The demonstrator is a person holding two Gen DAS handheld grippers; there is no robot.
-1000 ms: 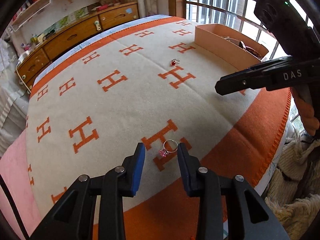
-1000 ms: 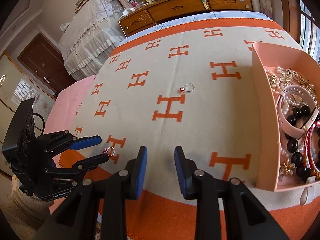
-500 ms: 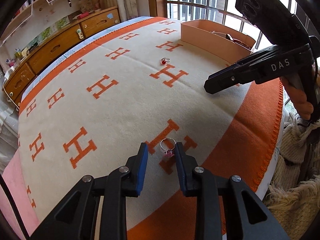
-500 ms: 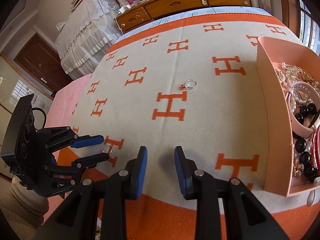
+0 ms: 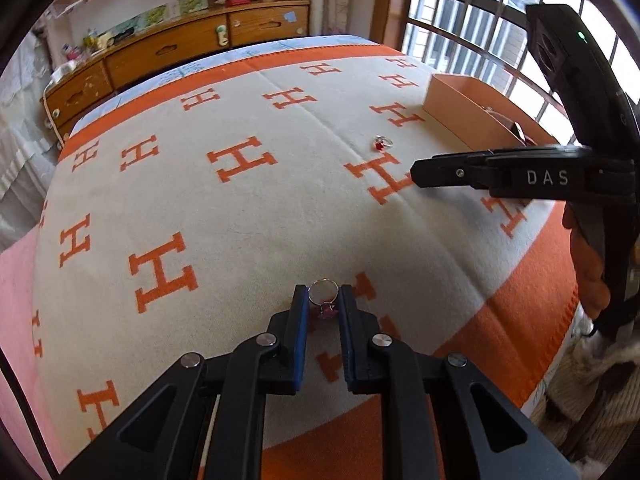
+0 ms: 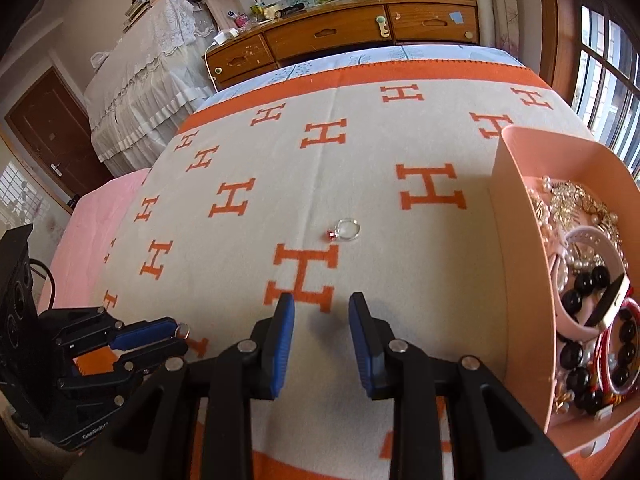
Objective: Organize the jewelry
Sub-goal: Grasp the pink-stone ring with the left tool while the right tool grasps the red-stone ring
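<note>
Two silver rings lie on the cream blanket with orange H motifs. Left gripper, near edge: jaws closing around the pink-stoned silver ring. Right gripper: jaws partly open, empty. Red-stoned silver ring lies farther off, left of the pink jewelry-filled box.

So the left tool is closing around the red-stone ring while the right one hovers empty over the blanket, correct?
Not quite: the left tool is closing around the pink-stone ring, as the left wrist view shows. The red-stone ring lies untouched farther up the blanket. The right tool is empty.
</note>
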